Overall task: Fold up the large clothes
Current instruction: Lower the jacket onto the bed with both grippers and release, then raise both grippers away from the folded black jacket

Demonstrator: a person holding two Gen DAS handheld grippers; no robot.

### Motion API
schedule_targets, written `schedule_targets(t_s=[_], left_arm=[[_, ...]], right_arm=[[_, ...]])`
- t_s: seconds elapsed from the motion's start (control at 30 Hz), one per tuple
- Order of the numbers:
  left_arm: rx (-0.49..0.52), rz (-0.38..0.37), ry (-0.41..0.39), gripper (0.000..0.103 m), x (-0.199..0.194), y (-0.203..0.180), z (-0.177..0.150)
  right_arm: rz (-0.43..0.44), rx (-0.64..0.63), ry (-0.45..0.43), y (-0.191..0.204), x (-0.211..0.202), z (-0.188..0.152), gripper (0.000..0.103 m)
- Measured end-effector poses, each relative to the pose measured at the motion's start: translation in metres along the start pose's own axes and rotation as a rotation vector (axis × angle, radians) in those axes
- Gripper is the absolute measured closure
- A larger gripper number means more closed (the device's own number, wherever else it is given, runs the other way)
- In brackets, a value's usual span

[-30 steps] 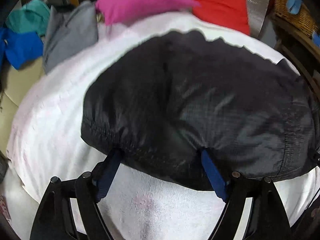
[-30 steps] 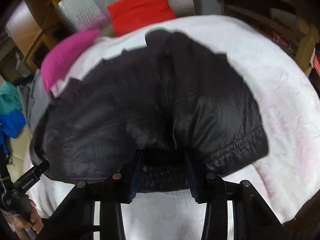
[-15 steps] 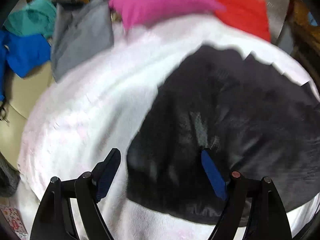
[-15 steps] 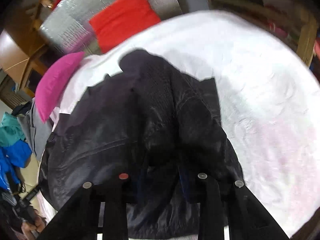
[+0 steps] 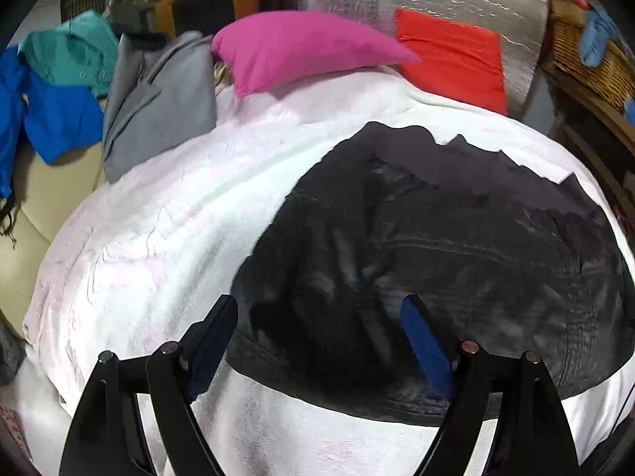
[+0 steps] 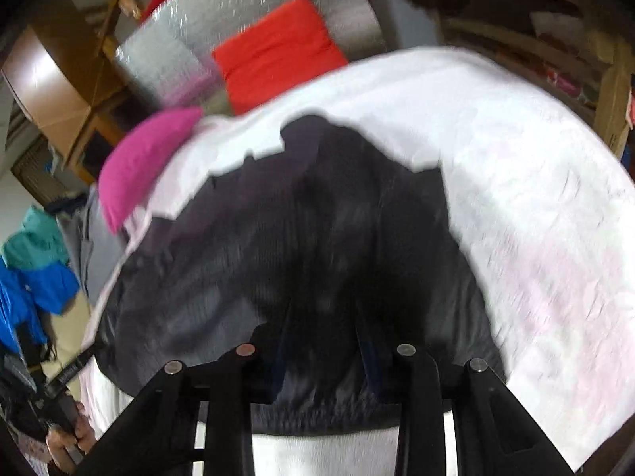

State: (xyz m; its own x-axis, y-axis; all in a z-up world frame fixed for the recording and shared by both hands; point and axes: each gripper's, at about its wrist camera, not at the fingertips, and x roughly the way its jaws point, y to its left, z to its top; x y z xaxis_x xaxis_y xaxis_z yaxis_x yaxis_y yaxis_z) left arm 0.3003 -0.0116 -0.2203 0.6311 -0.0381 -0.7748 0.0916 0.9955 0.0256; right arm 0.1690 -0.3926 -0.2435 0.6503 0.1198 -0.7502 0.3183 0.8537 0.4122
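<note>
Black jacket [image 6: 301, 261] in R gripper [image 6: 329, 353]

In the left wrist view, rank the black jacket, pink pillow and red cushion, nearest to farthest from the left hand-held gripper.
From the left hand-held gripper:
1. Black jacket, lying directly under the fingers.
2. Pink pillow, at the far edge, left of centre.
3. Red cushion, behind, far right.

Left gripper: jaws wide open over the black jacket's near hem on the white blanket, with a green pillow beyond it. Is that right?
Not quite. The pillow is pink, not green, as the left wrist view shows. The rest holds: the left gripper is open over the black jacket on the white blanket.
</note>
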Motion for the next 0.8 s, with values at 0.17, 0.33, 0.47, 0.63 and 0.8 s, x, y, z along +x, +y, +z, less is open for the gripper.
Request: schedule_targets(t_s=[0.17,0.33,0.47,0.63,0.8], left_arm=[[0.089,0.065,0.113,0.018,0.028,-0.022,-0.007],[0.044,0.045,-0.022,0.018,-0.034,-0.021,-0.004],[0.029,0.061,-0.143,0.018,-0.091,-0.024,-0.002],[0.005,0.063,-0.319,0.016,-0.172,-0.02,-0.002],[-0.018,0.075,-0.442,0.013,-0.235,-0.011,-0.004]], right_arm=[[-0.086,-0.059,0.04,0.011,0.013,-0.003,0.067],[-0.071,-0.034,-0.015,0.018,-0.022,-0.014,0.067],[-0.084,-0.116,-0.141,0.043,-0.075,-0.026,0.058],[-0.092,-0.218,-0.348,0.083,-0.154,-0.037,0.029],[-0.052,-0.258,-0.447,0.113,-0.208,-0.052,0.019]])
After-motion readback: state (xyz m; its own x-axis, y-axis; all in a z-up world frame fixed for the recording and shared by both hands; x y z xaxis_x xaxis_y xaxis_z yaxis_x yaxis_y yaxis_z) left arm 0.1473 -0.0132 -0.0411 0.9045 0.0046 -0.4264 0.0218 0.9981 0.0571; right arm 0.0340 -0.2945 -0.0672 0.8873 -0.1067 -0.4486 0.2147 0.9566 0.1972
